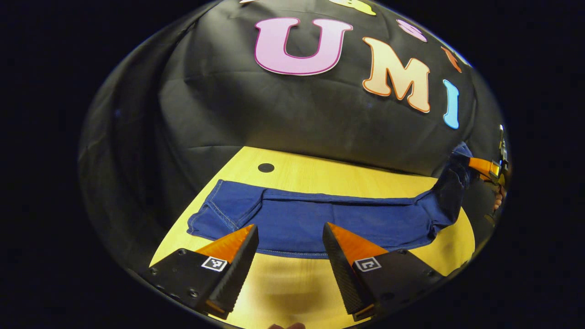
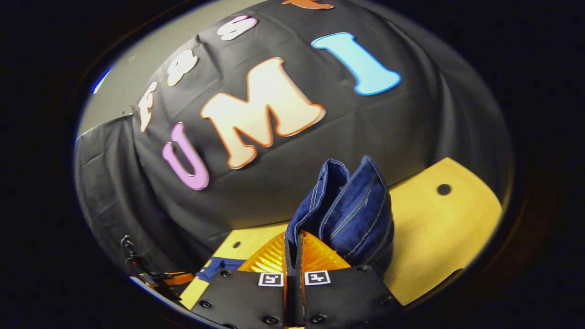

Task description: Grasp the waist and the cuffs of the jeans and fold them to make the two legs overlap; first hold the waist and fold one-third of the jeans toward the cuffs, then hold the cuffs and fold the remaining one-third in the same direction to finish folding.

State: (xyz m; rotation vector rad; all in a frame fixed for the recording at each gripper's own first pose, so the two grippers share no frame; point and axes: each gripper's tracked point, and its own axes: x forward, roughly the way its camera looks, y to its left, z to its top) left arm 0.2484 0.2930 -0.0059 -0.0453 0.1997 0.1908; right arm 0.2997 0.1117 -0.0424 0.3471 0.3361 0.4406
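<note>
I find no legible words, brand names or numbers on the jeans (image 1: 320, 219) or the table (image 1: 320, 171). The only signs are square black-and-white coded markers (image 1: 214, 263): two on the left gripper (image 1: 289, 227), one behind each finger, and two likewise on the right gripper (image 2: 292, 234). Their patterns are block codes, and I cannot read them as characters.

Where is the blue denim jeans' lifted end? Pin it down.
In the right gripper view the blue denim jeans bunch upright between the right gripper, above the yellow wooden table; in the left gripper view that end rises at far right.
</note>
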